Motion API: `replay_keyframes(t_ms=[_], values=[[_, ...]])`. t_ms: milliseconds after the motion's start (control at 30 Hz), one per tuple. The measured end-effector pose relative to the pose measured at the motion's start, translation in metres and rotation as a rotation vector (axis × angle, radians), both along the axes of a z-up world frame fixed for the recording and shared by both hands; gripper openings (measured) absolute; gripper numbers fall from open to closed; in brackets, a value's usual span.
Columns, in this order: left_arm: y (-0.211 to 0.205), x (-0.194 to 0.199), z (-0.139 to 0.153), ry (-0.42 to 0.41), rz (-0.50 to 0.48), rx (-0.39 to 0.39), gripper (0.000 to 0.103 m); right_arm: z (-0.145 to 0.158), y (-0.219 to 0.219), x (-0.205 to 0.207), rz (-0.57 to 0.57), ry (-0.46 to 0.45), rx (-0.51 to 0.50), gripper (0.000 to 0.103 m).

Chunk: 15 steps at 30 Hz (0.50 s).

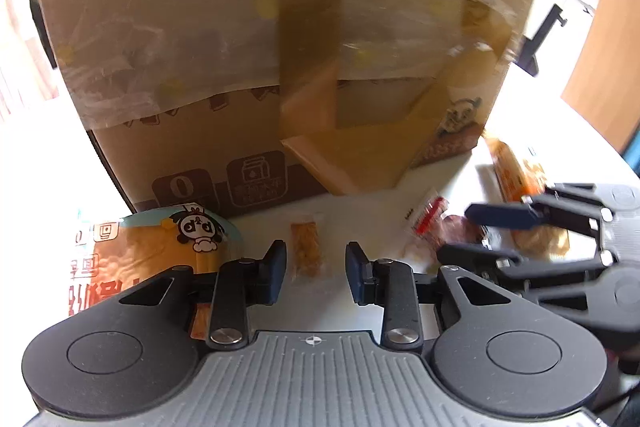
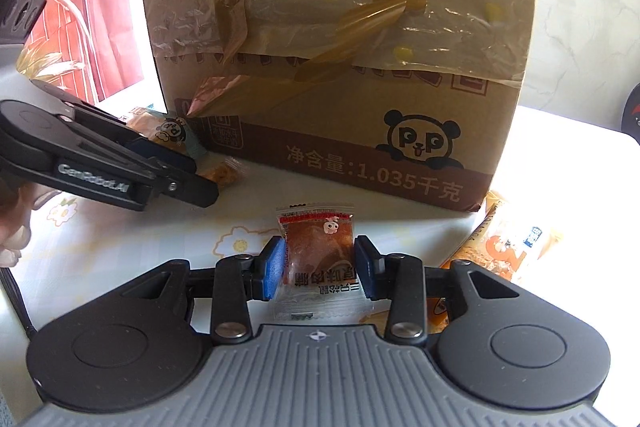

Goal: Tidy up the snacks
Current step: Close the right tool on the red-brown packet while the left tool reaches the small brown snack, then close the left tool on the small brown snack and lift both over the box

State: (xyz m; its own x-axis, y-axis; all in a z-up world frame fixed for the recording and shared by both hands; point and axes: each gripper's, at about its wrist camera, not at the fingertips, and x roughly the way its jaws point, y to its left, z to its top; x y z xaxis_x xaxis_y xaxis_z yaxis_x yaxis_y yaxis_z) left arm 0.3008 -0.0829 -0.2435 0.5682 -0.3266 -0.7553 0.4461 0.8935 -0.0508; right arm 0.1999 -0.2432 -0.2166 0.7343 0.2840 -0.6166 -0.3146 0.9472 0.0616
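- The right claw [image 2: 319, 263] grips a small clear packet of brown snack [image 2: 319, 251], its pads pressing on both sides.
- The left claw [image 1: 316, 273] stands narrowly parted with nothing gripped; a small orange snack packet [image 1: 307, 247] lies on the worktop [image 1: 360, 199] just beyond its gap.
- A larger panda-printed snack bag [image 1: 160, 247] lies left of the left claw.
- A taped cardboard box [image 2: 340, 47] stands beyond both claws.
- An orange packet [image 2: 508, 247] lies right of the right claw.
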Motion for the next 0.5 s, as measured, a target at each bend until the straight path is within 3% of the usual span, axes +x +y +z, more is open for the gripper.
replay_keyframes(t_ms=[167, 200, 233, 500], values=[[-0.001, 0.011, -0.005, 0.018, 0.049, -0.018, 0.033, 0.0, 0.0, 0.0, 0.0, 0.0, -0.003, 0.04], [-0.002, 0.009, -0.006, 0.015, 0.053, -0.009, 0.02, 0.0, 0.0, 0.0, 0.0, 0.0, -0.004, 0.04], [-0.002, 0.008, -0.008, 0.008, 0.053, -0.006, 0.017, 0.0, 0.0, 0.0, 0.0, 0.0, -0.003, 0.04], [0.003, -0.016, 0.003, -0.028, 0.026, -0.038, 0.017, 0.001, 0.0, 0.0, 0.0, 0.003, 0.002, 0.04]])
